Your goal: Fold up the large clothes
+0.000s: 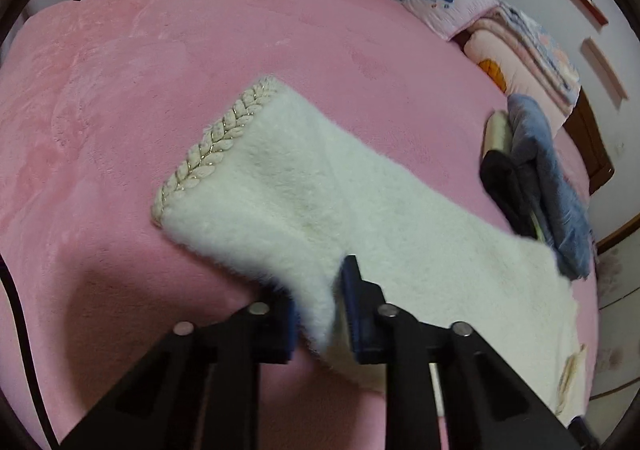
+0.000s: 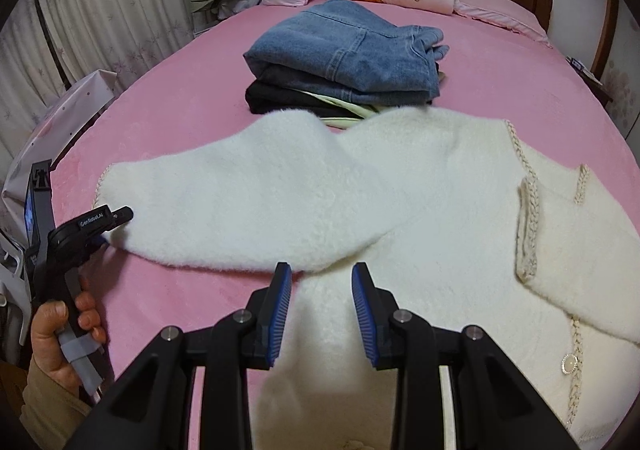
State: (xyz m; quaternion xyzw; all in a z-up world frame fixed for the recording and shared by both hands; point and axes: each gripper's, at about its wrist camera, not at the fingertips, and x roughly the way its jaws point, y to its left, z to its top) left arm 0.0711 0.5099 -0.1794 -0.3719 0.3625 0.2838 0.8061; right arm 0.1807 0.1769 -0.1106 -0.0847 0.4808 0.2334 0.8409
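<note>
Your left gripper [image 1: 316,314] pinches the lower edge of the white fluffy cardigan's [image 2: 360,186] sleeve [image 1: 280,178], spread across the pink bed [image 1: 120,70]. Your right gripper [image 2: 322,314] hovers over the cardigan body, jaws spread, nothing between them.

The white cardigan [image 2: 400,210] runs off the lower and right edges of the right wrist view, its hem unseen. It hides the near edge of the folded clothes pile [image 2: 344,62]. In the left wrist view that pile is blurred. The left gripper [image 1: 316,314] hides the sleeve edge between its jaws.
</note>
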